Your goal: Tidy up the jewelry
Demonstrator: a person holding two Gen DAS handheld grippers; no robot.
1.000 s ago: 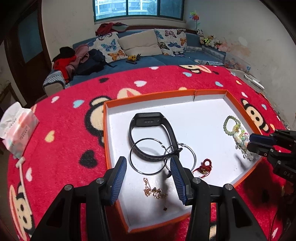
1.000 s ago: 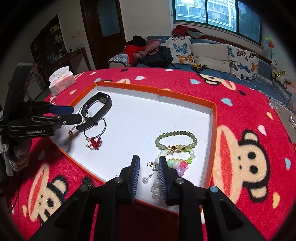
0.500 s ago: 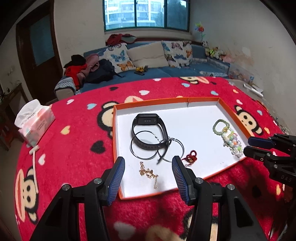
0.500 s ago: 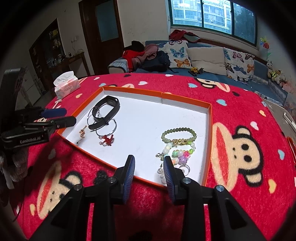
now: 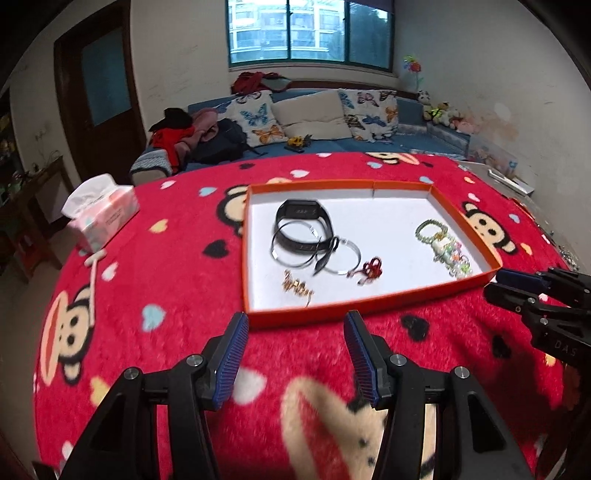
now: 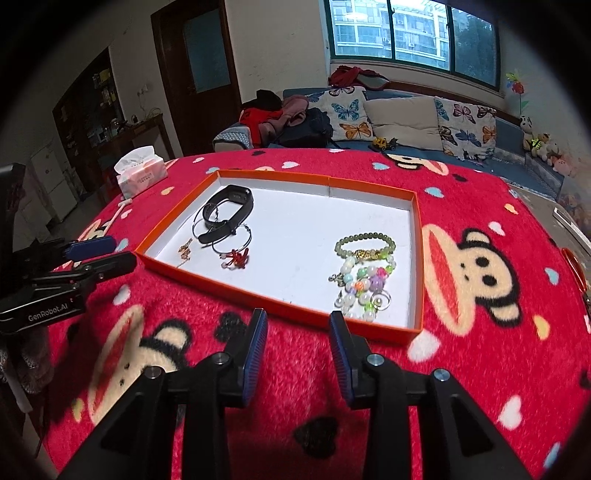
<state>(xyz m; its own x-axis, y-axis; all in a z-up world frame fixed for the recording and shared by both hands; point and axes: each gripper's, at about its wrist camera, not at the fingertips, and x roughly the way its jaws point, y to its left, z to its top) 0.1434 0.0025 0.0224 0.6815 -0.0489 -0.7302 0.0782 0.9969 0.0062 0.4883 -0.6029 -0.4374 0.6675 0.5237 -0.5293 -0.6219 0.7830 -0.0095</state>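
Retreating from tray: both tools now pulled back off orange tray (image 5: 373, 306) onto red blanket over bench, versus hovering above jewelry a second ago. Left tool (image 5: 293, 354) wide, empty; right tool (image 6: 297, 350) wide, empty. Ahead of left tool: black smart band (image 5: 303, 225), bangles, gold chain (image 5: 297, 288). Ahead of right tool: bead bracelets (image 6: 364, 269). Judgement: placement finished or nearly so; sorted into two groups.

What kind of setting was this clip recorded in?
Most likely a home living room: a blue sofa with butterfly cushions under a window, and a table draped in a red cartoon-monkey blanket.
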